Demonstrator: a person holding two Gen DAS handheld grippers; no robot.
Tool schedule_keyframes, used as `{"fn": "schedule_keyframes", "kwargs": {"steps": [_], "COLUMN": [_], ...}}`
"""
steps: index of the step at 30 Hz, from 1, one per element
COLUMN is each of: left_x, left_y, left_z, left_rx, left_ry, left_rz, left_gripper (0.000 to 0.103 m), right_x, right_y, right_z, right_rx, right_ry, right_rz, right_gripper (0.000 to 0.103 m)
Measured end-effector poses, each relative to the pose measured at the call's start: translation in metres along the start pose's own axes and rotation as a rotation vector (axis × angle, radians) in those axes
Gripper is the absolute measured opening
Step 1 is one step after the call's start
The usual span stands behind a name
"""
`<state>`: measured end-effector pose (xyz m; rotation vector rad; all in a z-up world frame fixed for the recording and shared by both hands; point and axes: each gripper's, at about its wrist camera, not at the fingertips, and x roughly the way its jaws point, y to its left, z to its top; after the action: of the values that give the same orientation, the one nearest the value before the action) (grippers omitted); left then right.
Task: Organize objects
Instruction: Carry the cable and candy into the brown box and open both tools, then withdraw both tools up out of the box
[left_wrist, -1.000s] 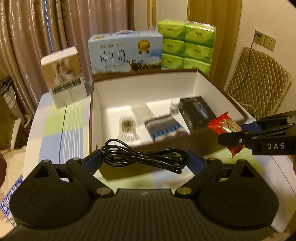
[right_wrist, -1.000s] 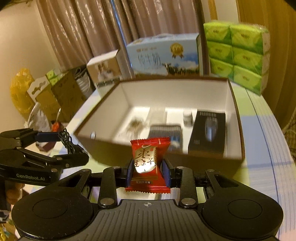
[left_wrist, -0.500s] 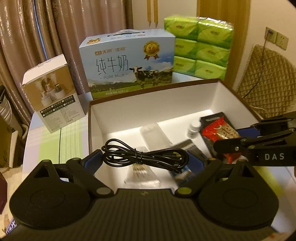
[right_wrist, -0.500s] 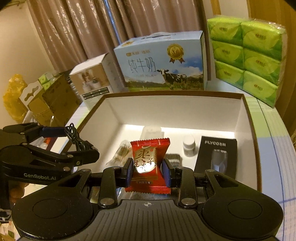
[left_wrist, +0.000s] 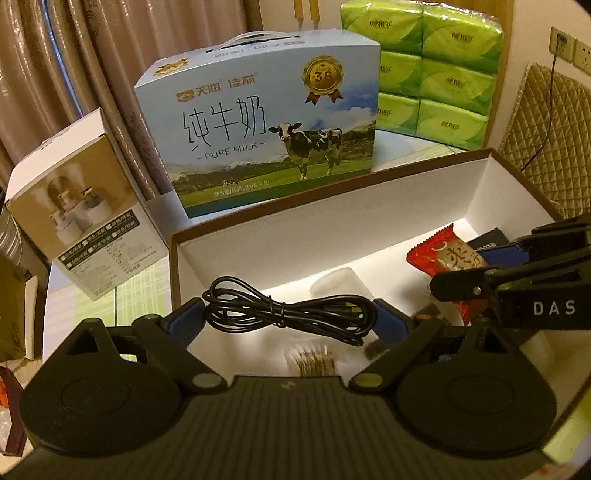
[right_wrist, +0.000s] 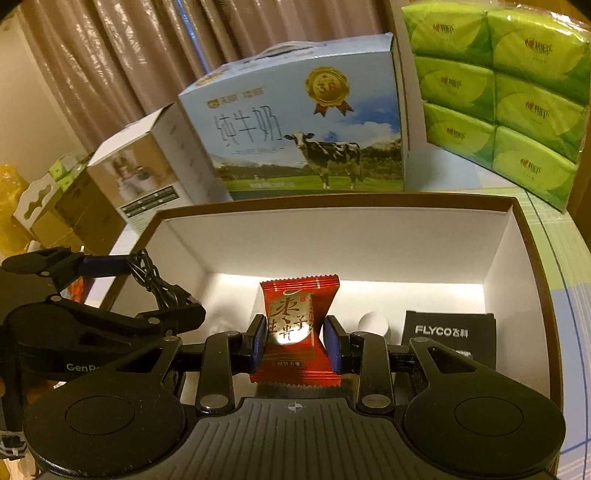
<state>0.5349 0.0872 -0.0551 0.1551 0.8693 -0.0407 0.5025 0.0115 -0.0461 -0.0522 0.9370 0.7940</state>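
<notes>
My left gripper (left_wrist: 288, 319) is shut on a coiled black cable (left_wrist: 288, 312) and holds it over the left part of an open white box with a brown rim (left_wrist: 332, 177). My right gripper (right_wrist: 295, 345) is shut on a red snack packet (right_wrist: 293, 328) and holds it over the box's middle (right_wrist: 332, 201). The right gripper shows at the right of the left wrist view (left_wrist: 458, 284) with the packet (left_wrist: 447, 254). The left gripper shows at the left of the right wrist view (right_wrist: 147, 291) with the cable (right_wrist: 147, 273). In the box lie a black FLYCO box (right_wrist: 448, 332), a small white bottle (right_wrist: 375, 323) and a cotton swab pack (left_wrist: 310, 356).
Behind the box stand a blue milk carton (left_wrist: 258, 122), green tissue packs (left_wrist: 424, 62) and a small white product box (left_wrist: 74, 210). Curtains hang behind. A quilted chair back (left_wrist: 546, 133) is at the right. More boxes sit on the left (right_wrist: 55, 206).
Both grippers have moved forward from in front of the box's near rim to over its inside, still holding the cable and the packet. The box and cartons look closer.
</notes>
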Motion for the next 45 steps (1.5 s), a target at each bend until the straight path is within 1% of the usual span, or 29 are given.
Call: {"fn": "schedule_keyframes", "kwargs": {"steps": [4,6,8,11,19,21,29,34,38,43,45], "left_x": [0.009,0.013,0.015,0.016,0.012,0.01,-0.003,-0.01,-0.016,-0.026,-0.031], "left_y": [0.001,0.003,0.005,0.006,0.011,0.012,0.008,0.006,0.005,0.004,0.003], "left_z": [0.005,0.007,0.007,0.007,0.005,0.003,-0.004,-0.01,-0.013,-0.018,-0.02], "left_rx": [0.011,0.0,-0.003,-0.004,-0.024,-0.029,-0.035,-0.05,-0.06,-0.082,-0.091], "left_ry": [-0.006,-0.007,-0.007,-0.011,-0.009,-0.006,-0.008,-0.001,-0.003,-0.003,-0.005], "left_rz": [0.006,0.015,0.006,0.01,0.011,0.003,-0.014,-0.019,-0.021,-0.027,-0.031], "left_gripper": [0.094,0.094,0.094,0.097,0.097,0.097,0.097,0.097,0.097,0.097,0.097], "right_x": [0.008,0.01,0.011,0.012,0.015,0.013,0.002,-0.008,-0.018,-0.031,-0.037], "right_y": [-0.004,-0.004,-0.005,-0.006,-0.007,-0.008,-0.007,-0.007,-0.007,-0.005,-0.005], "right_z": [0.001,0.001,0.001,0.002,0.004,0.004,-0.003,-0.01,-0.017,-0.025,-0.027], "right_rx": [0.016,0.018,0.021,0.023,0.023,0.031,0.016,0.012,0.008,0.008,0.009], "right_ry": [0.002,0.003,0.002,-0.007,-0.01,-0.008,-0.013,-0.022,-0.033,-0.046,-0.055], "right_rz": [-0.003,-0.004,-0.001,0.0,-0.005,0.009,0.002,-0.013,-0.024,-0.032,-0.039], "right_gripper": [0.031,0.031,0.031,0.031,0.031,0.031,0.033,0.046,0.054,0.068,0.071]}}
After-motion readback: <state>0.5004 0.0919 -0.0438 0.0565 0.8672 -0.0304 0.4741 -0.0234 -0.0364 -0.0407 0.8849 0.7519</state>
